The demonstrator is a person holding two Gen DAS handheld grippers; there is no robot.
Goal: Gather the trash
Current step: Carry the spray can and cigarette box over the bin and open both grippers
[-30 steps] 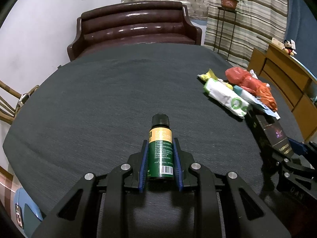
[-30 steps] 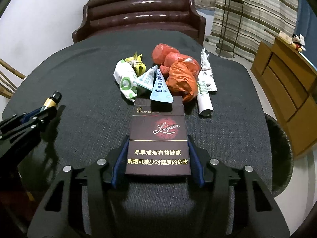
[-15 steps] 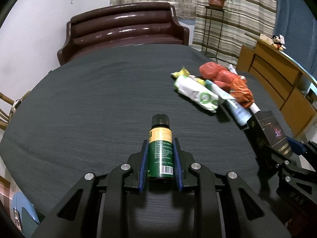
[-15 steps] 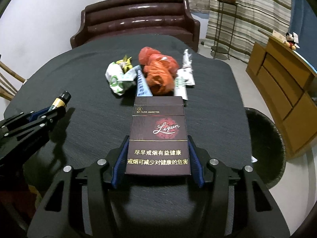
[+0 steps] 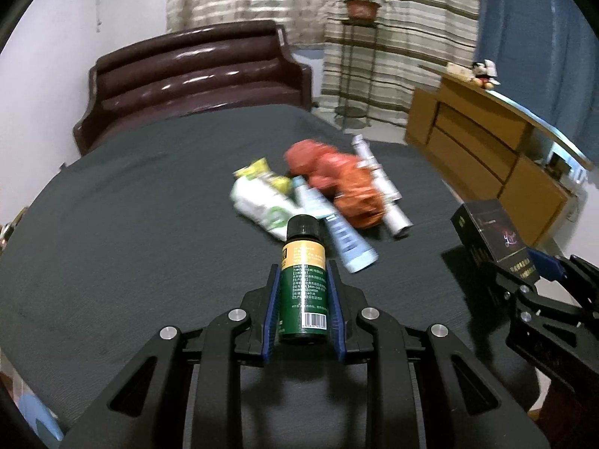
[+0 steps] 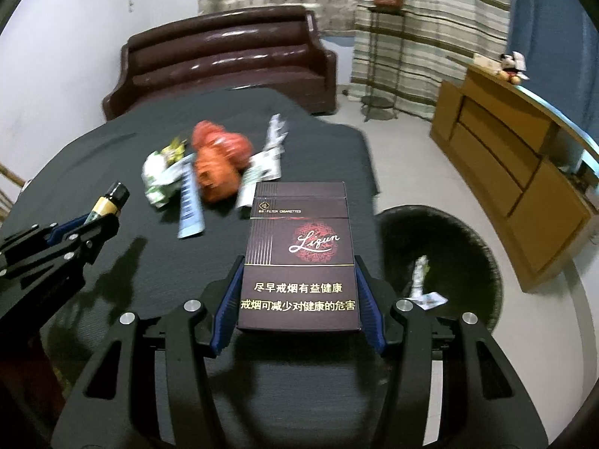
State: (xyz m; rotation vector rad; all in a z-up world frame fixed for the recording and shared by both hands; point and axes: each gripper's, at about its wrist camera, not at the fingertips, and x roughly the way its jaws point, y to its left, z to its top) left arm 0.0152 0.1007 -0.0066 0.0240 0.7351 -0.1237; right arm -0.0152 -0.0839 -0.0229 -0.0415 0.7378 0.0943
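Observation:
My left gripper (image 5: pixel 303 273) is shut on a small green bottle (image 5: pixel 304 292) with a black cap and a tan band, held above the dark table (image 5: pixel 112 232). In the right wrist view my right gripper (image 6: pixel 297 265) is shut on a dark cigarette box (image 6: pixel 299 247). That box (image 5: pixel 490 235) also shows at the right of the left wrist view. A heap of trash lies on the table beyond both: an orange plastic bag (image 5: pixel 344 183), white-green wrappers (image 5: pixel 262 205), a pale blue tube (image 5: pixel 348 239) and a rolled paper (image 5: pixel 382 187). A black round bin (image 6: pixel 441 262) stands on the floor right of the table, with a scrap of paper in it.
A brown leather sofa (image 5: pixel 194 75) stands behind the table. A wooden cabinet (image 6: pixel 516 172) lines the right wall, with a plant stand (image 6: pixel 382 56) by the striped curtains. The table's right edge (image 6: pixel 370 172) drops to tiled floor.
Both grippers have swung to the right with the bottle and the box still held. The trash heap has slid left in both views, and the black bin has come into the right wrist view.

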